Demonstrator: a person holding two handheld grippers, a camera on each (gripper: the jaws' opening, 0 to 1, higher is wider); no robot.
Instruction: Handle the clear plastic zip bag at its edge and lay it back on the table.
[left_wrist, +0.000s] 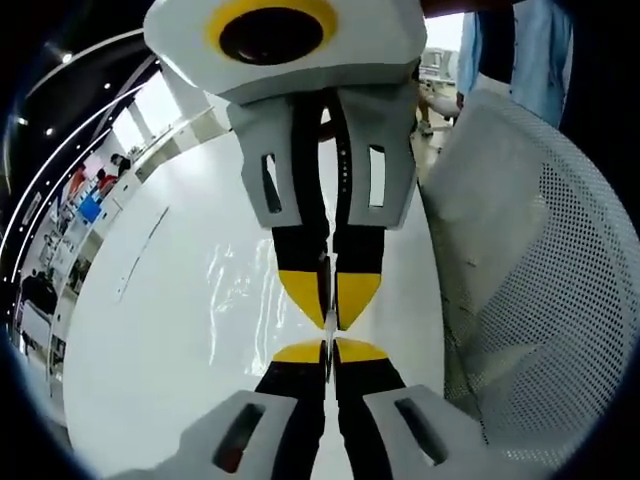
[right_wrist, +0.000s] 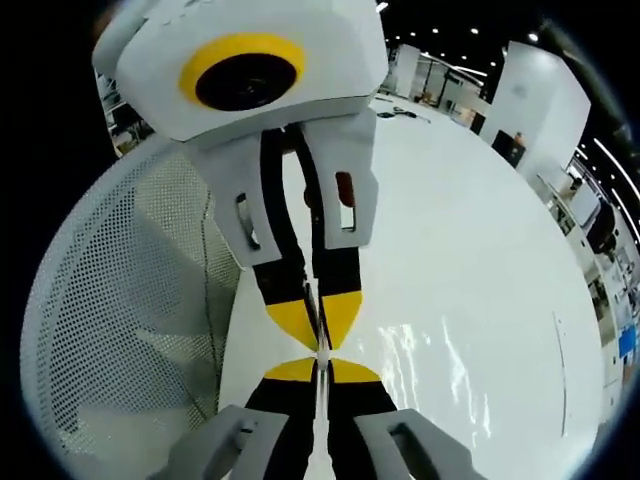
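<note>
Left gripper view: my left gripper (left_wrist: 329, 345) and right gripper (left_wrist: 329, 290), tip to tip, both pinch the clear zip bag (left_wrist: 245, 290) edge; I would lower them together, keeping the film taut over the table (left_wrist: 140, 340).

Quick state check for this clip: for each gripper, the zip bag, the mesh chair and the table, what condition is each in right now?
Left gripper: shut on the zip bag's edge, tip to tip with the right gripper.
Right gripper: shut on the same edge.
Zip bag: clear, wrinkled, pinched at one edge by both grippers; whether sealed, cannot tell.
Mesh chair: white, beside the table, nobody sitting in it.
Table: white, glossy, under the bag.
</note>
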